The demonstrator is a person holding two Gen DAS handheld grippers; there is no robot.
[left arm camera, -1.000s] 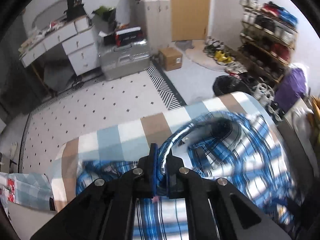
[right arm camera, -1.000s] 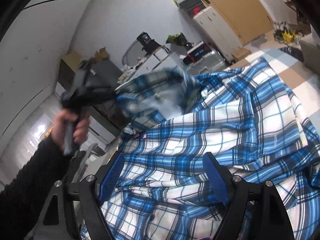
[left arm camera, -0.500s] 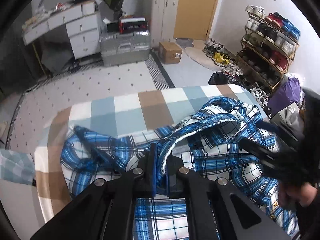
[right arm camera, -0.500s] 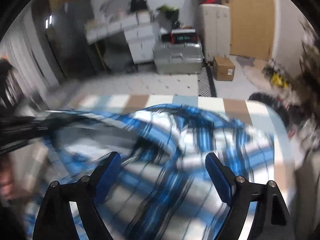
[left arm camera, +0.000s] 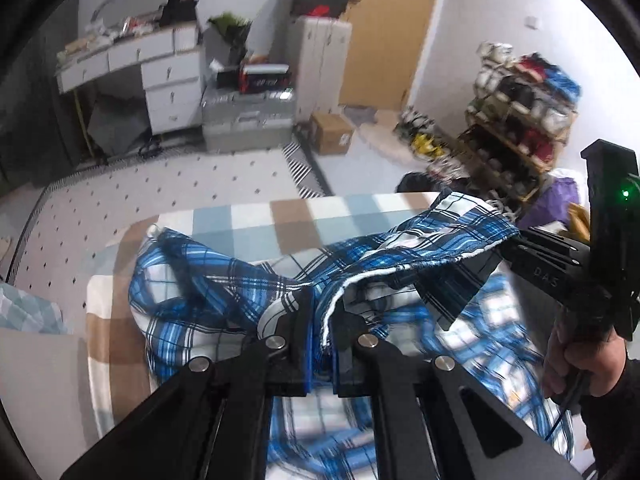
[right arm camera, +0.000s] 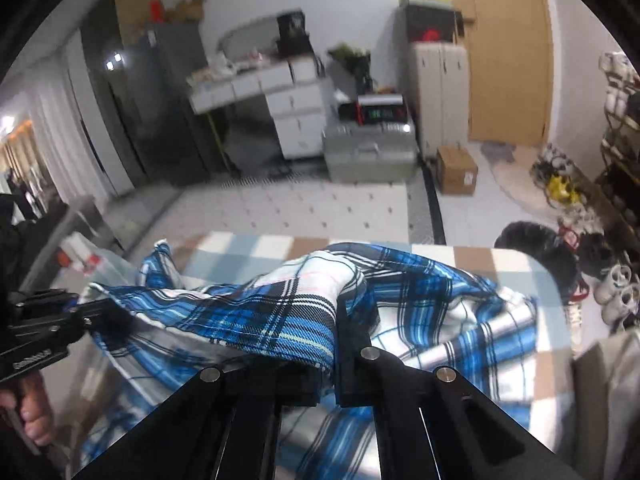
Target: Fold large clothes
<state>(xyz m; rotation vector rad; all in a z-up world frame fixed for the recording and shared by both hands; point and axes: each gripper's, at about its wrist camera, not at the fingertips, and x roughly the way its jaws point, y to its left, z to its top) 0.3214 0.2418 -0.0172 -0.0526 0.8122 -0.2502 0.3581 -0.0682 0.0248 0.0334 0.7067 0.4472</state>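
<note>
A large blue and white plaid shirt (left arm camera: pixel 208 280) lies crumpled on a surface covered in a blue, brown and white checked cloth (left arm camera: pixel 248 216). My left gripper (left arm camera: pixel 322 320) is shut on the shirt's white-lined edge. In the left wrist view my right gripper (left arm camera: pixel 508 248) at the right holds the same edge further along, lifted off the cloth. In the right wrist view the right gripper (right arm camera: pixel 335 332) is shut on a fold of the shirt (right arm camera: pixel 440 292). The left gripper (right arm camera: pixel 80 316) shows at the left, with fabric stretched between the two.
A person's hand (left arm camera: pixel 580 364) holds the right gripper's handle. Beyond the checked cloth (right arm camera: pixel 240 248) is a dotted floor with a grey case (left arm camera: pixel 248 120), a cardboard box (left arm camera: pixel 332 134) and a white desk (left arm camera: pixel 160 68). A shoe rack (left arm camera: pixel 520 112) stands at the right.
The right gripper's jaws were open over the shirt and are now shut on a fold. The shirt's edge has risen and is stretched between both grippers. The left gripper kept its grip.
</note>
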